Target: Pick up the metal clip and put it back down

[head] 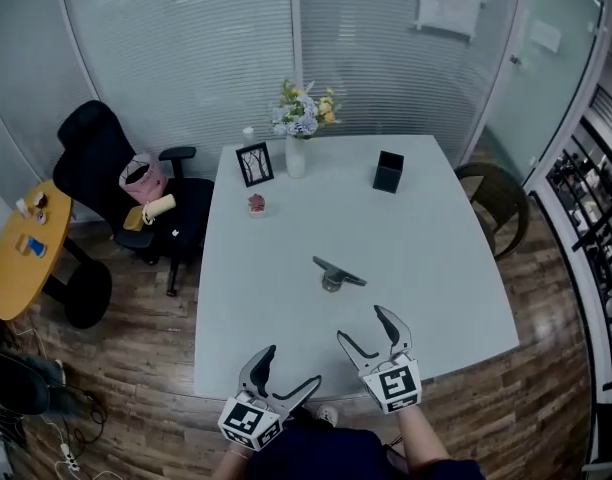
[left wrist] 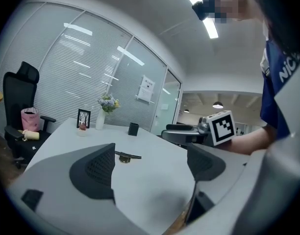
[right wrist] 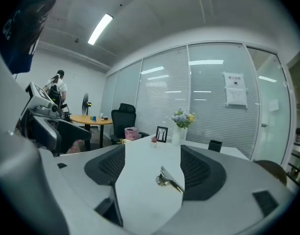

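Fingers (right wrist: 201, 173) of the right gripper (head: 362, 325): apart, nothing between the pads. Fingers (left wrist: 97, 169) of the left gripper (head: 292, 365): also apart, empty.

Desk (head: 436, 268): large, pale, rounded corners, wood floor around it.

Office chair (head: 94, 153): black, left of the desk, pink bag (head: 140, 178) on its seat.

Round wooden table (head: 14, 268): far left, small items on top.

Right gripper: held over the desk's near edge, tips aimed forward and a little left, marker cube toward the person, bare forearm (head: 422, 440) trailing back to the body. It hovers short of the clip, not touching it.

Left gripper: lower and nearer the person, at the desk's near edge, tips angled forward and to the right. Well apart from the clip.

Vase of flowers (head: 297, 154): far edge of the desk, upright.

Picture frame (head: 254, 164): just left of the vase, propped up.

Black holder (head: 389, 171): far right part of the desk.

Metal clip (head: 336, 273): lies on the desk near its middle, ahead of both grippers, dark handle over a shiny body. From the right gripper view it (right wrist: 168, 179) sits in line with the gap, beyond the tips.

Small pink object (head: 256, 204): in front of the frame.
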Action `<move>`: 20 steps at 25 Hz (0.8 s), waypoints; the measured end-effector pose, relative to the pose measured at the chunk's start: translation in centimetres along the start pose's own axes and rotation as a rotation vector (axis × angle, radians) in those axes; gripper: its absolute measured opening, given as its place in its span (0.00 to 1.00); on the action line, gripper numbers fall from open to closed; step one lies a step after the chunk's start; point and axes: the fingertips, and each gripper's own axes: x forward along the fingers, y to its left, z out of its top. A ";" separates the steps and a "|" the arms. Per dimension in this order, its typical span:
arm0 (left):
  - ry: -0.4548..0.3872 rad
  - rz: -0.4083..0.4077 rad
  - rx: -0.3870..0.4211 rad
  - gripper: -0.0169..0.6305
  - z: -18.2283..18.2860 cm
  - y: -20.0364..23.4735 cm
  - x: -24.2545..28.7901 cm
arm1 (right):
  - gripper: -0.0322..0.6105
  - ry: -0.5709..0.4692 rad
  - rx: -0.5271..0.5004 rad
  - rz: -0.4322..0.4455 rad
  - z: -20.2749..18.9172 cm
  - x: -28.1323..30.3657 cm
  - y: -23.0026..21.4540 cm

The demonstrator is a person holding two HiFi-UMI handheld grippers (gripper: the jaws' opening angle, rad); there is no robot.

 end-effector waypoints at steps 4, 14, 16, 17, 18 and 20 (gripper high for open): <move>-0.009 0.036 0.002 0.74 0.9 1.7 0.0 | 0.58 0.047 -0.105 0.017 0.3 4.0 -2.0; -0.002 0.183 -0.031 0.73 0.9 6.7 -2.3 | 0.56 0.309 -0.241 0.128 -8.3 14.6 -3.5; 0.002 0.215 -0.036 0.73 0.9 7.4 -2.9 | 0.55 0.364 -0.235 0.139 -10.3 16.2 -4.0; 0.006 0.231 -0.038 0.73 0.9 7.9 -3.2 | 0.55 0.388 -0.226 0.144 -11.3 16.9 -4.2; 0.011 0.247 -0.039 0.73 0.9 8.3 -3.6 | 0.55 0.409 -0.214 0.146 -12.1 17.6 -4.3; 0.020 0.279 -0.042 0.73 0.7 9.2 -4.4 | 0.55 0.445 -0.202 0.146 -13.6 18.8 -4.6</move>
